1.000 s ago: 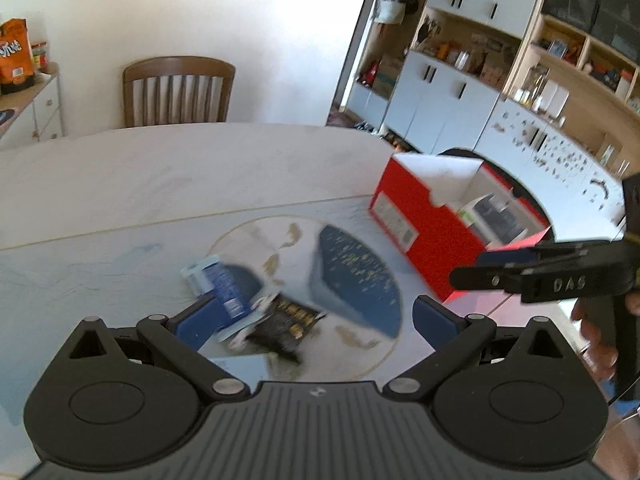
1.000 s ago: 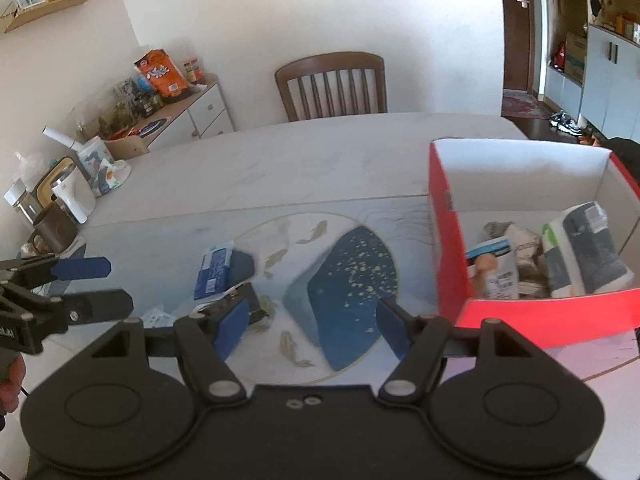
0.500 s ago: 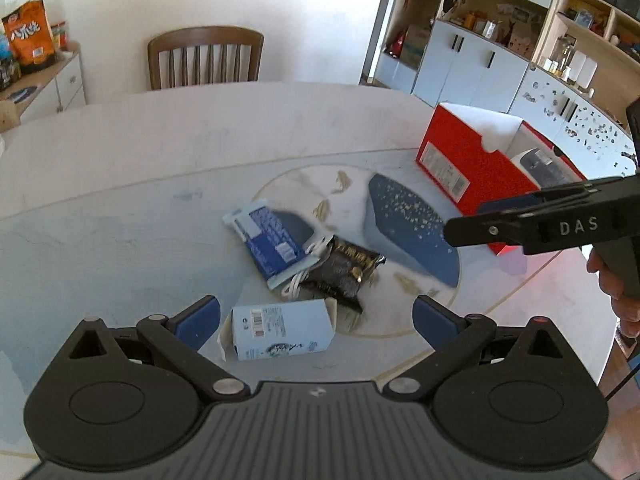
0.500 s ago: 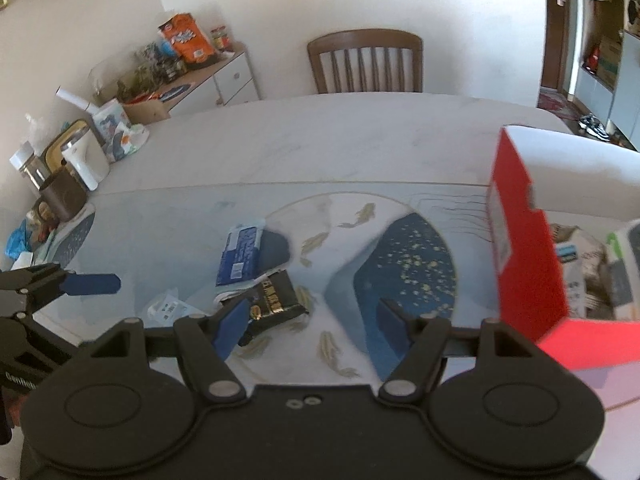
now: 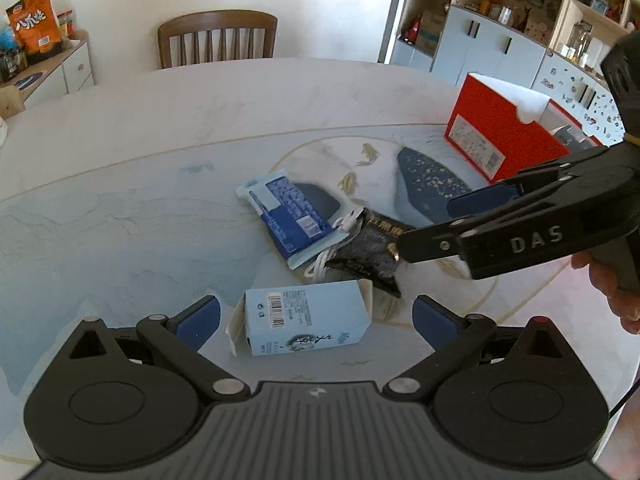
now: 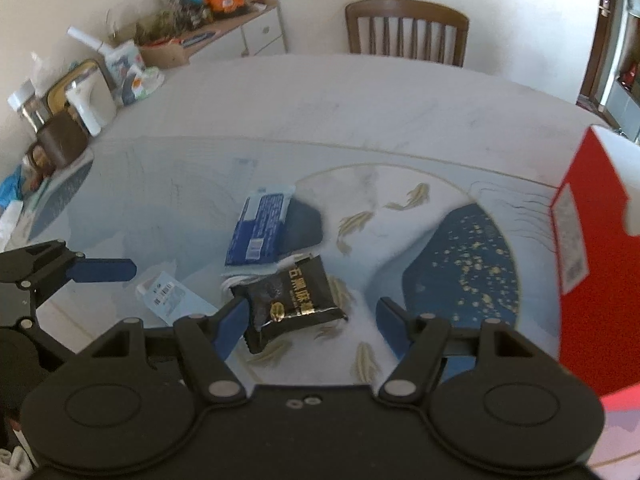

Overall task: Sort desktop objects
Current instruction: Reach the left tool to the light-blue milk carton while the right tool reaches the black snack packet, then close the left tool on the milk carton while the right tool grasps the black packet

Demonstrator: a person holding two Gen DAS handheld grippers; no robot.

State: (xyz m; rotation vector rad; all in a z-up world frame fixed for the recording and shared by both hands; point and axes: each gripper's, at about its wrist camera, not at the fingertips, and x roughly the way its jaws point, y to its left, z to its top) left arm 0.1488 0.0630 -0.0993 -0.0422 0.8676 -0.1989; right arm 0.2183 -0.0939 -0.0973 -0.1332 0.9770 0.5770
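Note:
A light blue carton [image 5: 306, 320] lies on its side between the open fingers of my left gripper [image 5: 314, 318]; it also shows in the right wrist view [image 6: 170, 300]. A black snack packet [image 6: 294, 300] lies between the open fingers of my right gripper [image 6: 312, 322]; it also shows in the left wrist view [image 5: 370, 252]. A blue packet [image 5: 286, 218] [image 6: 258, 230] lies behind it, with a white cord [image 5: 324, 264] beside. The red box [image 5: 500, 140] [image 6: 596, 264] stands at the right.
The objects lie on a round table with a fish-pattern mat [image 5: 428, 176]. A wooden chair [image 5: 218, 38] stands at the far side. Jars, a mug and a white kettle [image 6: 90, 104] crowd the table's left edge. A sideboard with snack bags [image 5: 38, 20] is beyond.
My left gripper has drawn back and down over the light blue carton. My right gripper has swung left from the red box and lowered around the black packet.

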